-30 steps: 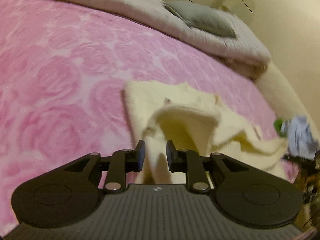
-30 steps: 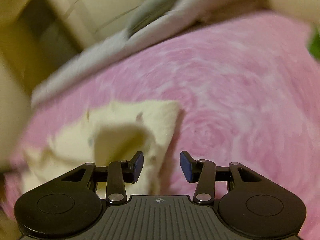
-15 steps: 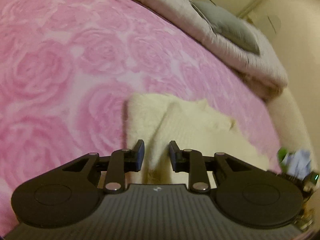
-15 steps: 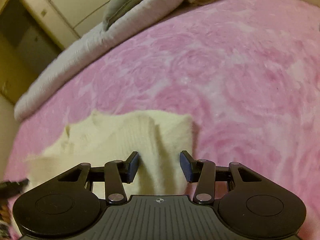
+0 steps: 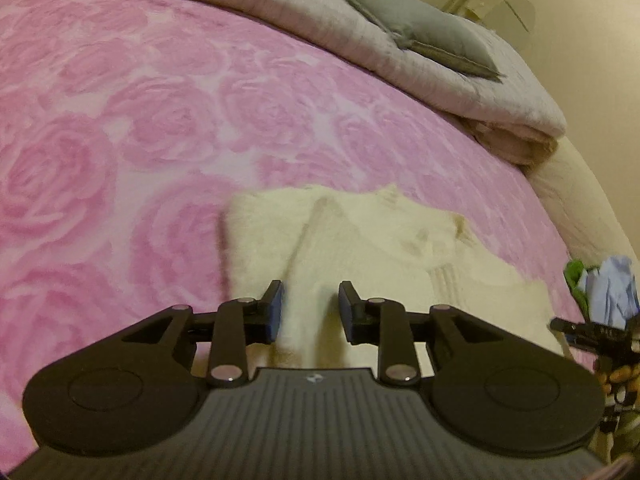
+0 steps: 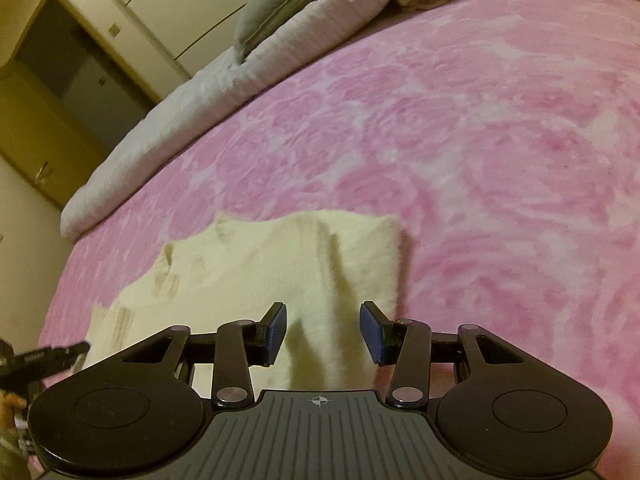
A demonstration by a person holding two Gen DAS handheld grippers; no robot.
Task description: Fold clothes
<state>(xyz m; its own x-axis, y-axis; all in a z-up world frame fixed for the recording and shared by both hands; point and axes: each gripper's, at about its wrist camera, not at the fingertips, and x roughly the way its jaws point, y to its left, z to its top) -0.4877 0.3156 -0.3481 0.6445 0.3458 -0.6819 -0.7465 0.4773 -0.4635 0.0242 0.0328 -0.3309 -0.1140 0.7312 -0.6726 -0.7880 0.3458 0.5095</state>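
Observation:
A cream knitted garment [image 5: 380, 240] lies spread on the pink rose bedspread [image 5: 160, 120], with its near edge pulled up into a ridge. That ridge runs between the pads of my left gripper [image 5: 310, 308], whose jaws are closing on it. In the right wrist view the same garment [image 6: 260, 276] rises in a second ridge into my right gripper [image 6: 323, 328], which is shut on that fold. The two grippers hold the near edge side by side, low over the bed. The gripped hem is hidden behind the gripper bodies.
A pale folded duvet [image 5: 320, 12] with a grey pillow [image 5: 432, 40] on it lines the far side of the bed. A blue and green bundle [image 5: 612, 288] sits past the bed's right edge. Wardrobe doors [image 6: 60, 64] stand beyond the bed [image 6: 480, 140].
A second ago the garment hung lifted and bulging between the grippers. It now lies flat on the bedspread, and both grippers have come lower and forward with its edge.

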